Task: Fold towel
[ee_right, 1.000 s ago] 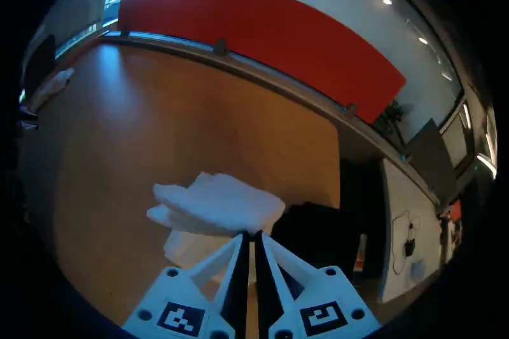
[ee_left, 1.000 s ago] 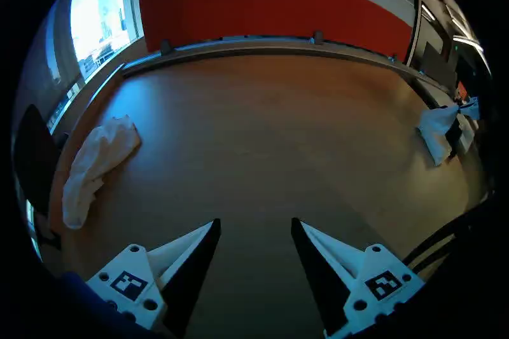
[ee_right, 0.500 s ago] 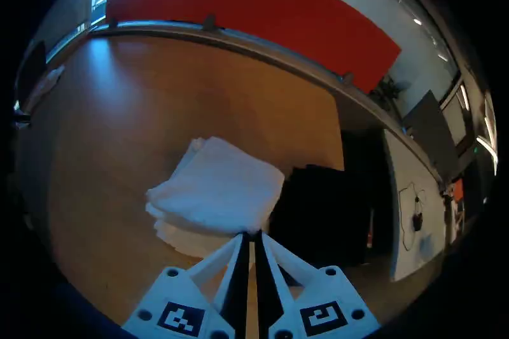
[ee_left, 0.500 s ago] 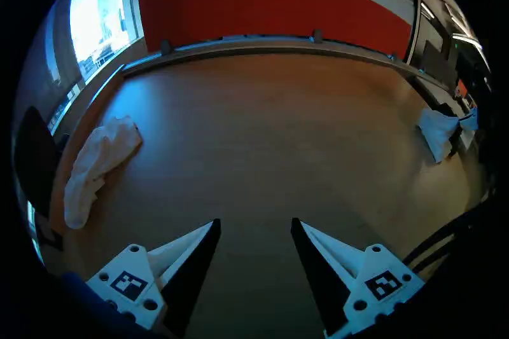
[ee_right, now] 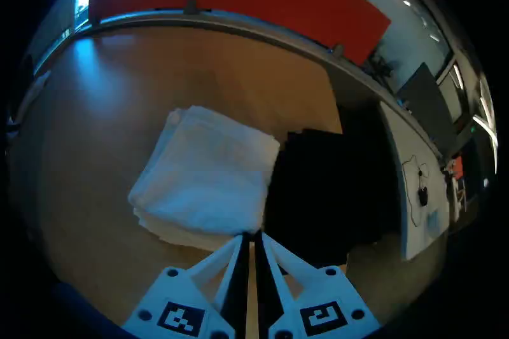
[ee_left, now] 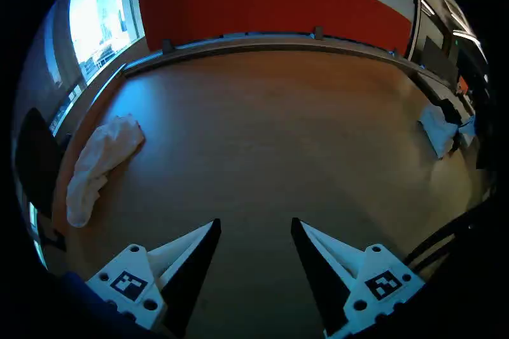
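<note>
A folded white towel (ee_right: 207,180) lies flat as a thick stack near the right edge of the wooden table (ee_right: 95,116). My right gripper (ee_right: 250,237) is shut on the stack's near edge, where its fingertips meet the cloth. In the left gripper view the same folded towel (ee_left: 439,135) shows small at the far right. A second white towel (ee_left: 102,164) lies crumpled and stretched out along the table's left edge. My left gripper (ee_left: 254,223) hangs open above the bare table (ee_left: 267,123) with nothing between its fingers.
A red partition (ee_left: 273,5) with a metal rail runs along the table's far side. A black chair (ee_left: 35,154) stands off the left edge, under a bright window (ee_left: 95,14). Past the right edge sits a dark bulky shape (ee_right: 324,193).
The right gripper has brought the raised top layer of the folded towel down, so the stack now lies flat. The left gripper has stayed still and open.
</note>
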Demonstrator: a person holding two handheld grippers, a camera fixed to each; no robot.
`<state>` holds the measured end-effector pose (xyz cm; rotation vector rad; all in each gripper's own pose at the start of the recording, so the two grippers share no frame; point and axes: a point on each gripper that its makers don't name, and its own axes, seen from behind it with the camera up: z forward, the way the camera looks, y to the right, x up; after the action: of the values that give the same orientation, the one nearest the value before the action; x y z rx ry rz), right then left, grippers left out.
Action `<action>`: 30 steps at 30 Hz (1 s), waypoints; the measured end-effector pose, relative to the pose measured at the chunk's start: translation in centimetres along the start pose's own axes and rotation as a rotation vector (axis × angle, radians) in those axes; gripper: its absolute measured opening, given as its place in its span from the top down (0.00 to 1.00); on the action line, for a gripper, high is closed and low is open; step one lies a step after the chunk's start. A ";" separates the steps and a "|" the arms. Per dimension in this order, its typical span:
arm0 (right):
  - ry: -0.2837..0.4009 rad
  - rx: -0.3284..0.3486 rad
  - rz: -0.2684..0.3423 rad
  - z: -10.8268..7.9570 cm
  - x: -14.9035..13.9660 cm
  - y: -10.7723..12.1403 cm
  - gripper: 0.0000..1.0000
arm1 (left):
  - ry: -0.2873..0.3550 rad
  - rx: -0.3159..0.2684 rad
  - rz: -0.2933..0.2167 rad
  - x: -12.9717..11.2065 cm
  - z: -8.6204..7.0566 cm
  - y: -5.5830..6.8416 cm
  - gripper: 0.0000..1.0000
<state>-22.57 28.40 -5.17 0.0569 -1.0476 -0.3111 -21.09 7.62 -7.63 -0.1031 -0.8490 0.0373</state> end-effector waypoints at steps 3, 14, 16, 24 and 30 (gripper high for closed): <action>-0.018 -0.005 0.013 0.6 -0.8 0.0 0.95 | -0.001 0.002 0.000 0.0 -0.1 0.0 0.19; -0.067 -0.017 0.053 2.0 -3.3 -0.3 0.94 | -0.007 0.006 0.004 -0.1 0.0 0.0 0.19; -0.075 -0.021 0.056 2.3 -3.7 -0.4 0.94 | -0.008 0.005 0.004 -0.1 0.0 0.0 0.19; -0.084 -0.036 0.076 2.8 -4.1 -0.2 0.93 | -0.010 0.006 0.010 -0.1 0.1 0.1 0.19; -0.084 -0.040 0.088 3.0 -4.3 -0.2 0.92 | -0.010 0.006 0.007 0.0 0.1 0.1 0.19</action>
<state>-27.13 29.74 -7.28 -0.0386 -1.1232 -0.2563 -21.17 7.71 -7.61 -0.1005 -0.8588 0.0472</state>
